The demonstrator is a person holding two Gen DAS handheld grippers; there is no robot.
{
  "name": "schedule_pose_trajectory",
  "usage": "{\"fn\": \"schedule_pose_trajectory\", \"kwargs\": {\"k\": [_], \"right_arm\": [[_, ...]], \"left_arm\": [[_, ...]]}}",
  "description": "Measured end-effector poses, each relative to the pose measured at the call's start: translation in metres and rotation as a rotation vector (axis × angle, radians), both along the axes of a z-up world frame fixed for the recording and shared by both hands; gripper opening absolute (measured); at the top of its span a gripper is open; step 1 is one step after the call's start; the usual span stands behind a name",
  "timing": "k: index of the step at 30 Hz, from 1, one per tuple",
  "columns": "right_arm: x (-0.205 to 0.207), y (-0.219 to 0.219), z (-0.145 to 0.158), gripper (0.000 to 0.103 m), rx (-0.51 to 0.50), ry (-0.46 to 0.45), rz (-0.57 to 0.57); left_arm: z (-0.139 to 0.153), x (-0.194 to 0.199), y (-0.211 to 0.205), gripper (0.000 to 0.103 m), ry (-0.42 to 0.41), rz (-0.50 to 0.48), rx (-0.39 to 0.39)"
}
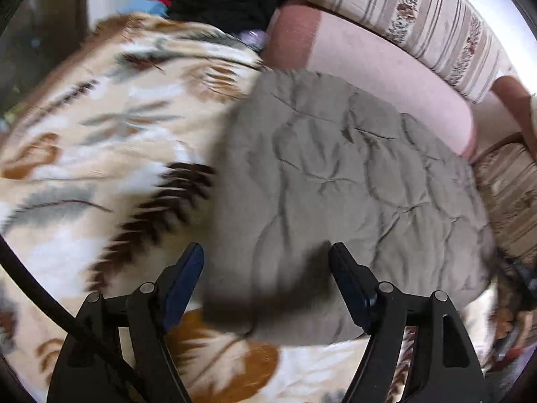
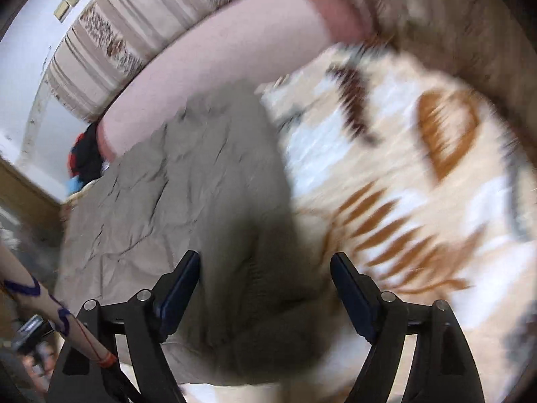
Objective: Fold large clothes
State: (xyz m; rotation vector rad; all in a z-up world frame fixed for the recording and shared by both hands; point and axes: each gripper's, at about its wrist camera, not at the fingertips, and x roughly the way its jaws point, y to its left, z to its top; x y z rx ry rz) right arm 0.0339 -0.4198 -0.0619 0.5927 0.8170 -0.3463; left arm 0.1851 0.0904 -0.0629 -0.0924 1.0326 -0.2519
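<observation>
The wrinkled grey-beige fabric garment (image 1: 335, 194) (image 2: 174, 208) is lying folded and flat, resting on the cream leaf-patterned fleece blanket (image 1: 100, 127) (image 2: 419, 201).

leafy cream blanket (image 1: 100, 141) spread underneath; pink bolster (image 1: 386, 77) against a striped cushion (image 1: 419, 20); dark clothes pile (image 1: 228, 3) in the corner

both wrist views downward, close, sharing grey garment (image 1: 335, 184)
</observation>
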Motion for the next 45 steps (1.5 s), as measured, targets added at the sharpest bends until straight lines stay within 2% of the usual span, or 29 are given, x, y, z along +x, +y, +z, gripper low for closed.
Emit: {"fn": "schedule_pose_trajectory", "kwargs": {"k": [3, 7, 9, 11, 14, 18, 23, 28, 32, 36, 38, 41, 43, 45], "right_arm": [[-0.008, 0.011, 0.023, 0.084, -0.132, -0.010, 0.007], [0.015, 0.055, 0.039, 0.084, -0.231, -0.035, 0.135], [0.026, 0.074, 0.033, 0.084, -0.249, -0.024, 0.196], [0.048, 0.093, 0.020, 0.084, -0.261, -0.001, 0.252], [0.078, 0.102, -0.006, 0.084, -0.299, 0.047, 0.265], [0.104, 0.097, -0.026, 0.088, -0.318, 0.049, 0.250], [0.131, 0.079, -0.034, 0.093, -0.288, 0.046, 0.230], [0.137, 0.081, -0.039, 0.096, -0.294, 0.045, 0.225], [0.130, 0.088, -0.028, 0.095, -0.321, 0.067, 0.206], [0.103, 0.111, -0.003, 0.094, -0.327, -0.019, 0.220], [0.095, 0.126, -0.003, 0.094, -0.326, -0.036, 0.247], [0.102, 0.142, -0.025, 0.095, -0.342, 0.029, 0.285], [0.107, 0.144, -0.035, 0.098, -0.356, 0.059, 0.287], [0.106, 0.144, -0.028, 0.098, -0.356, 0.076, 0.286]], "left_arm": [[0.014, -0.013, 0.000, 0.076, -0.074, 0.045, 0.079], [0.013, -0.007, -0.031, 0.078, -0.094, -0.022, 0.101], [0.005, 0.003, -0.046, 0.078, -0.103, -0.031, 0.130], [-0.009, 0.017, -0.060, 0.078, -0.119, -0.019, 0.206], [-0.027, 0.033, -0.072, 0.085, -0.141, -0.015, 0.261], [-0.037, 0.050, -0.078, 0.092, -0.167, -0.016, 0.270], [-0.043, 0.070, -0.085, 0.093, -0.178, -0.022, 0.272], [-0.043, 0.075, -0.087, 0.094, -0.181, -0.011, 0.266], [-0.030, 0.059, -0.080, 0.094, -0.170, 0.003, 0.245], [-0.017, 0.028, -0.078, 0.094, -0.192, -0.010, 0.192], [-0.022, 0.020, -0.084, 0.094, -0.188, -0.024, 0.213], [-0.032, 0.016, -0.095, 0.094, -0.203, -0.032, 0.282], [-0.027, 0.014, -0.095, 0.094, -0.194, -0.036, 0.279], [-0.019, 0.009, -0.091, 0.094, -0.183, -0.040, 0.247]]}}
